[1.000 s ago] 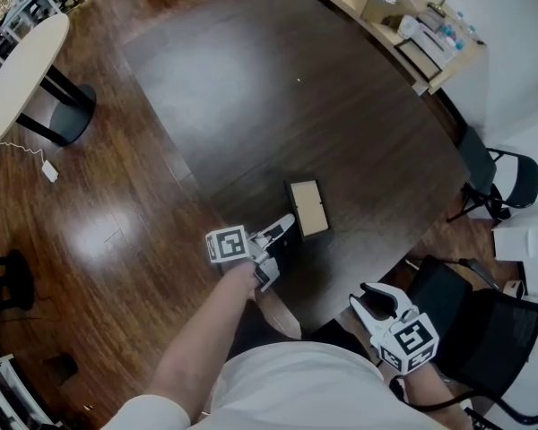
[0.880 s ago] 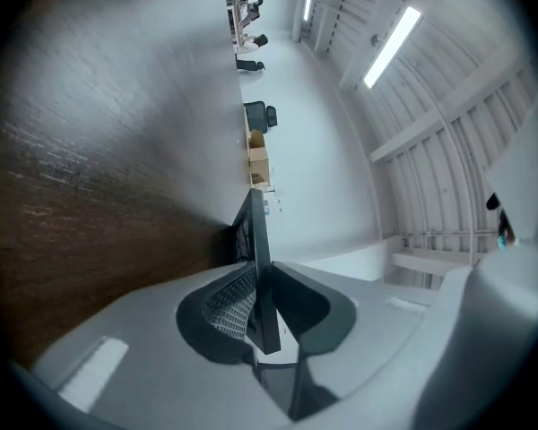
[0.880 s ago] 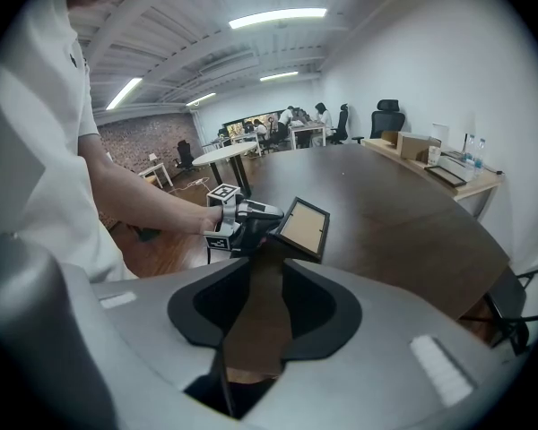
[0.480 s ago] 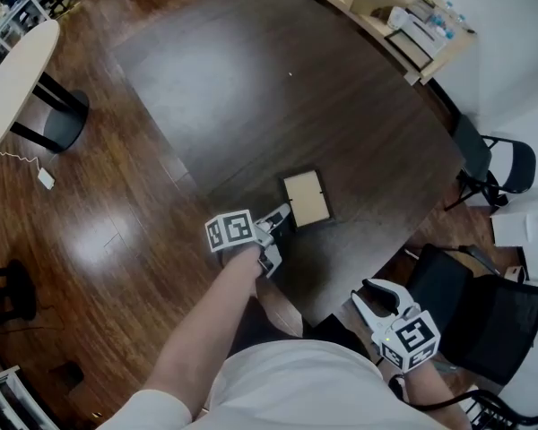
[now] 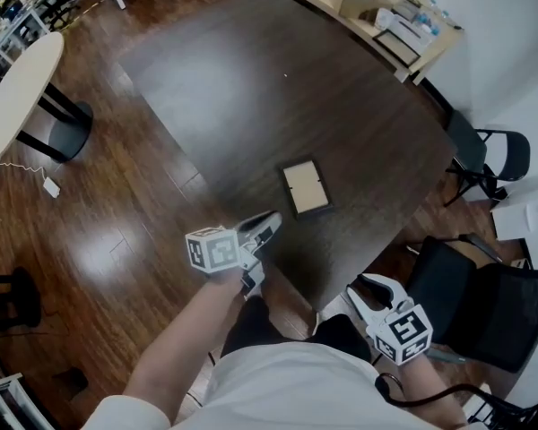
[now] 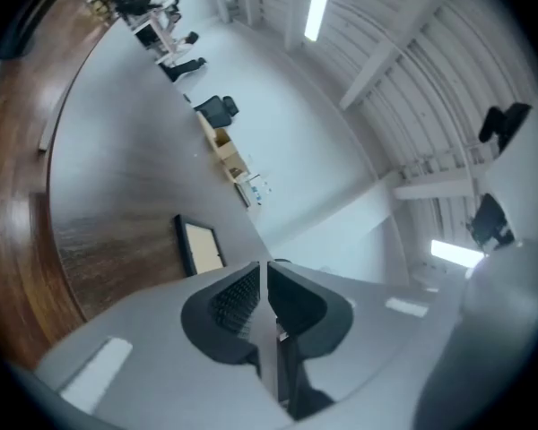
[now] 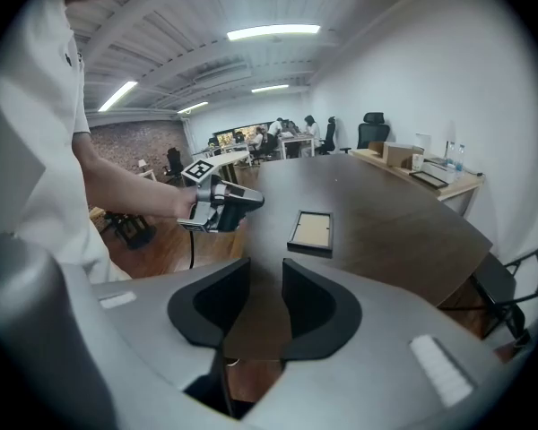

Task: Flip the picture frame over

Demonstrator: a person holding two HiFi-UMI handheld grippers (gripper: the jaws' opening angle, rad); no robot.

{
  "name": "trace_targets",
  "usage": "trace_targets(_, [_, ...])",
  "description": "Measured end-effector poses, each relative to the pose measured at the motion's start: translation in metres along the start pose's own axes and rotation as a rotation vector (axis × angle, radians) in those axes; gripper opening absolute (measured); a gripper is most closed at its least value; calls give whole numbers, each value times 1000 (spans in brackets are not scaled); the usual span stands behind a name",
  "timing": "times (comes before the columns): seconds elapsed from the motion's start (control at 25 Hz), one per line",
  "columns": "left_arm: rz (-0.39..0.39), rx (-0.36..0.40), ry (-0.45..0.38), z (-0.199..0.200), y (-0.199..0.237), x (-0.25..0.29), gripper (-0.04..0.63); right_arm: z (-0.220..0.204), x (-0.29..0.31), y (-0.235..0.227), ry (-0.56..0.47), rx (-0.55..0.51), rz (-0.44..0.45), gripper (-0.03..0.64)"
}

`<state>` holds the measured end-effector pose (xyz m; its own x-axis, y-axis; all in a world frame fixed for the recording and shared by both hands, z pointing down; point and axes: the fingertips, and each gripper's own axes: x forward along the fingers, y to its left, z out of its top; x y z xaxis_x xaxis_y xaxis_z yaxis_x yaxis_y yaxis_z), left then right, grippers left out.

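The picture frame lies flat on the dark table, black border around a tan panel facing up. It also shows in the left gripper view and the right gripper view. My left gripper hovers off the table's near edge, a short way from the frame and apart from it. Its jaws are shut with nothing between them. My right gripper hangs low by the person's body, jaws a little apart and empty. The right gripper view shows the left gripper in the air.
Black chairs stand at the table's right side and near corner. A light wooden sideboard with boxes runs along the far wall. A white oval table stands at the left on the wooden floor.
The frame stood tilted at the left gripper's jaws and now lies flat. The left gripper has drawn back from it towards the person, risen and rolled. The right gripper barely moved.
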<state>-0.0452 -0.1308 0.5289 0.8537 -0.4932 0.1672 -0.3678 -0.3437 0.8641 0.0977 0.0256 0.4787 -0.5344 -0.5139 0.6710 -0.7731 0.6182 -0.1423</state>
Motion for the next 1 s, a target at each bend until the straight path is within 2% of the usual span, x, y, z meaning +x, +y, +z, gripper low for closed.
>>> trace_targets(0.08, [11,148,30,-13,-28,-26,26,-2,-5,6,-20,-38,35,117])
trace_targets(0.2, [84,373,53,-41,-66,-65,26,-2,-17,3,-102,-88,80,115])
trace_targets(0.36, [185,509,-13,-102,-126,-107,25,-24,-55,-2,-173,-126,118,114])
trace_targets(0.48, [265,524,-82,-161,-172,-124,23,-52,-89,1,-177,-142,175,114])
trace_targets(0.64, [334,536,-101,-223,-210,-135,18,-79,-123,13,-166,-204,225,112])
trace_targets(0.8, [347,553,-91,-252,-234,-134,17,-92,-136,19,-160,-197,251,109])
trace_targets(1.0, [337,596,-102,-258,-254,-131,17,-94,-148,28,-171,-230,250,98])
